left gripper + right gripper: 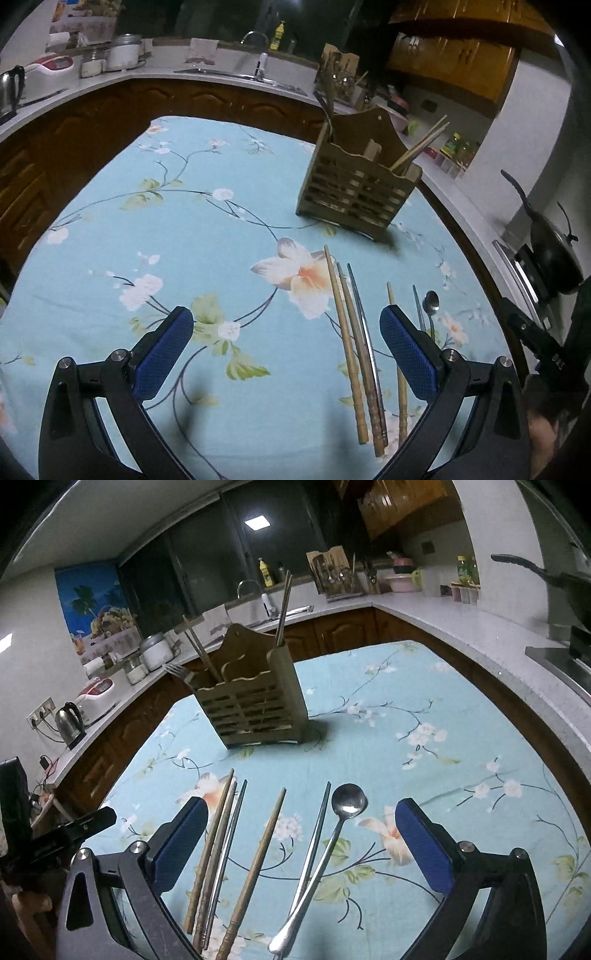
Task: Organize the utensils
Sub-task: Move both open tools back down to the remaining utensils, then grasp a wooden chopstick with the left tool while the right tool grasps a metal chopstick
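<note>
A slatted wooden utensil holder (356, 192) (255, 709) stands on the floral tablecloth and holds chopsticks and a fork (175, 672). Loose utensils lie in a row in front of it: wooden chopsticks (345, 339) (212, 845), metal chopsticks (364, 332) (226, 853), another wooden chopstick (258, 864) and a metal spoon (345, 805) (431, 302). My left gripper (286, 328) is open and empty above the cloth, left of the spoon. My right gripper (301, 823) is open and empty, straddling the loose utensils.
The table's blue floral cloth (184, 229) (461, 760) is ringed by a white kitchen counter (461, 627) with a kettle (70, 720), a rice cooker, jars, a sink and a dish rack (334, 574). A black pan (554, 251) sits on the stove at right.
</note>
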Demonstrator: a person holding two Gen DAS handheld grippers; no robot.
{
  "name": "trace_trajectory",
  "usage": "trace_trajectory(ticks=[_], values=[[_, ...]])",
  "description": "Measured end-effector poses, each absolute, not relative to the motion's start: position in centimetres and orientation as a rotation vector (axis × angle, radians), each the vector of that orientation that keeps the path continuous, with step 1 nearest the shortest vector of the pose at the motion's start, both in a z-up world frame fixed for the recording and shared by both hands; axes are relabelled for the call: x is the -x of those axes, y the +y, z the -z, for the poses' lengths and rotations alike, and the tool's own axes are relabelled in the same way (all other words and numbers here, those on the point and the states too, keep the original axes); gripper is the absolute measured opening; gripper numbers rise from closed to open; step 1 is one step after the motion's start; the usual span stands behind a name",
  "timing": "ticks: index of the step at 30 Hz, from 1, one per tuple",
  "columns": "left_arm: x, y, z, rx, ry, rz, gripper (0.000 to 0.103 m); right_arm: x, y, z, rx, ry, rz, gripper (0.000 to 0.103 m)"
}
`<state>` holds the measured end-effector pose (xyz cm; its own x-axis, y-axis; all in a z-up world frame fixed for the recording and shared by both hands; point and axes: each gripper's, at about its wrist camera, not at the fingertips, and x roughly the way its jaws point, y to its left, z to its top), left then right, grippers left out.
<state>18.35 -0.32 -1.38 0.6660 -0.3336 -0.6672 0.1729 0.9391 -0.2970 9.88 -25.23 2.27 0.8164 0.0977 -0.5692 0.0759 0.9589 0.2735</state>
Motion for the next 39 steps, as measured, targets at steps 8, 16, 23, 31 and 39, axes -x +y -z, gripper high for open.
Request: trace_trajectory(ticks=[8, 16, 23, 31, 39], values=[[-19.8, -1.1, 2.2, 0.224, 0.845, 0.311, 0.083, -11.4, -25.4, -1.2, -0.309, 0.685, -0.024, 0.082], [-22.4, -3.2, 3.4, 0.196, 0.937, 0.352, 0.06, -13.5, -25.1, 0.4, -0.329, 0.76, -0.064, 0.053], [-24.6, -5.6, 4.0, 0.148, 0.978, 0.387, 0.05, -15.6, -24.9, 2.3, -0.337, 0.84, -0.074, 0.037], [-27.3, -7.0, 5.3, 0.13, 1.032, 0.407, 0.033, -18.1, -25.3, 4.2, -0.328, 0.921, -0.05, 0.026], [-30.2, -9.5, 7.0, 0.069, 1.078, 0.431, 0.021, -19.9, -25.6, 4.8, -0.307, 0.945, -0.04, 0.019]])
